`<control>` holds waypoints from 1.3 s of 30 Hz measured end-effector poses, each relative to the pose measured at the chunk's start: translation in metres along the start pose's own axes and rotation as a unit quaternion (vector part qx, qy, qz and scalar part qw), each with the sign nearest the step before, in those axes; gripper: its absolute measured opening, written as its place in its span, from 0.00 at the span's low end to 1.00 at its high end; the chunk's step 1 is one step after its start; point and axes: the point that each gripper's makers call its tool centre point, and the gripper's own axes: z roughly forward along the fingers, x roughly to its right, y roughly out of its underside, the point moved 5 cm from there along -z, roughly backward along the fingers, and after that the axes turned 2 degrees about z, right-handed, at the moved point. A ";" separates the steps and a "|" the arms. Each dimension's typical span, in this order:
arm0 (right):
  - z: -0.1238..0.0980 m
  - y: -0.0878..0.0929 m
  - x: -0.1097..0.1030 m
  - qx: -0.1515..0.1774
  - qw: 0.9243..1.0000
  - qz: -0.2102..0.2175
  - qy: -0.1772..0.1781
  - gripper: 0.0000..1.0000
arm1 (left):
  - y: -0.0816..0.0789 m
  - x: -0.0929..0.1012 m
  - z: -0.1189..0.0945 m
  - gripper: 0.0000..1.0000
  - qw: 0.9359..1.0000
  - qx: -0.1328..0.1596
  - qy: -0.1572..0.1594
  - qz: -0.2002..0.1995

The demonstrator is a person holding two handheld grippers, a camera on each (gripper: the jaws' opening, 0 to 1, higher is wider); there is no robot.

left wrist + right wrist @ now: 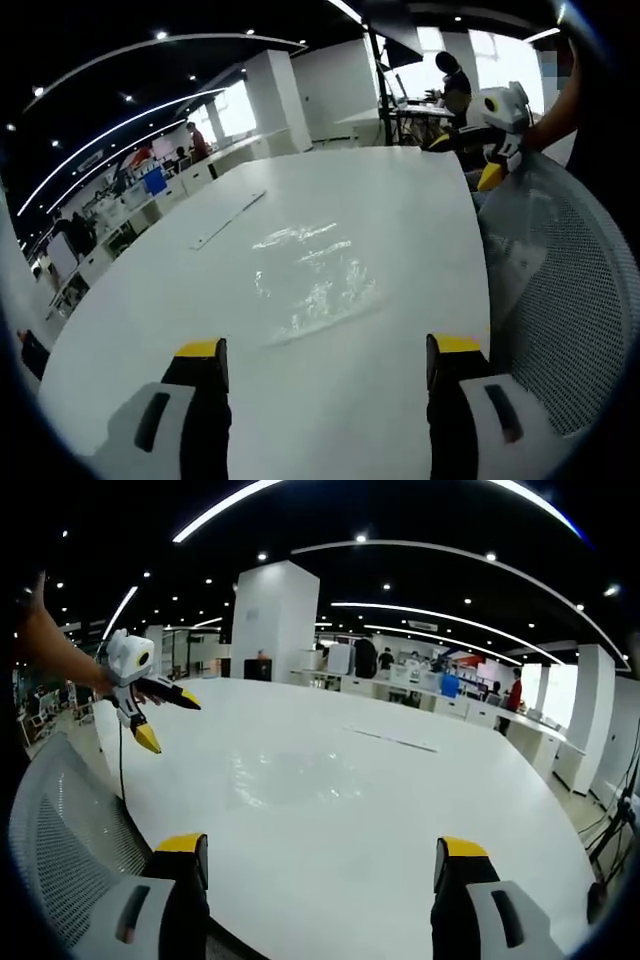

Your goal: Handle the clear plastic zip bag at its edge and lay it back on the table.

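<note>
Clear plastic zip bag [312, 278] flat on the white table [180, 330], crinkled and glinting under the ceiling lights, just ahead of the left gripper [328, 362] and between the lines of its two jaws. No contact with either jaw tip; bare tabletop between tips and the bag's near edge. Same bag [285, 777] in the right gripper view as a faint shiny patch on the table [420, 830], ahead of the right gripper [322, 858] and a little toward its left jaw, apart from the tips.

Left gripper spread wide, yellow-tipped jaws parted with nothing between them, hovering over the near table edge. Right gripper likewise spread wide and empty, above the table's near rim.

In the left gripper view, the right gripper [478, 158] at upper right, held by a hand, yellow tips apart, over the far side of the table. In the right gripper view, the left gripper [172, 720] at upper left, held up by an arm [55, 650], yellow tips parted, above the table's left part.

Thin flat strip [228, 219] on the table beyond the bag. Grey mesh chair back [555, 300] just beside the table. Open office behind, with desks, a white column [272, 620] and a few people standing far off.
</note>
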 end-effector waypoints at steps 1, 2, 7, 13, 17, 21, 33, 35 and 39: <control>0.000 0.000 0.000 0.000 1.000 0.000 0.000 0.94 | -0.001 -0.001 0.001 0.78 1.000 0.000 0.003 0.003; 0.000 0.000 0.000 -0.002 1.000 0.000 0.000 0.94 | -0.001 -0.003 0.004 0.76 1.000 -0.001 0.006 0.008; 0.000 0.001 0.000 -0.004 1.000 -0.001 0.003 0.93 | -0.002 -0.005 0.016 0.73 0.999 -0.014 0.027 0.034; 0.000 0.004 0.003 -0.008 1.000 0.000 0.003 0.91 | 0.000 -0.012 0.029 0.66 0.997 -0.028 0.047 0.063; 0.001 0.004 0.003 -0.009 1.000 -0.001 0.004 0.90 | 0.002 -0.015 0.036 0.62 0.995 -0.035 0.058 0.075; 0.000 0.004 0.003 -0.012 1.000 -0.001 0.006 0.90 | 0.003 -0.018 0.041 0.62 0.994 -0.040 0.067 0.082; 0.000 0.003 0.001 -0.018 1.000 -0.001 0.007 0.88 | 0.009 -0.033 0.054 0.58 0.987 -0.063 0.093 0.115; 0.000 0.003 0.001 -0.019 1.000 -0.002 0.008 0.88 | 0.011 -0.036 0.055 0.57 0.985 -0.069 0.097 0.125; 0.000 0.003 0.001 -0.020 1.000 -0.002 0.008 0.87 | 0.013 -0.041 0.059 0.55 0.983 -0.075 0.102 0.131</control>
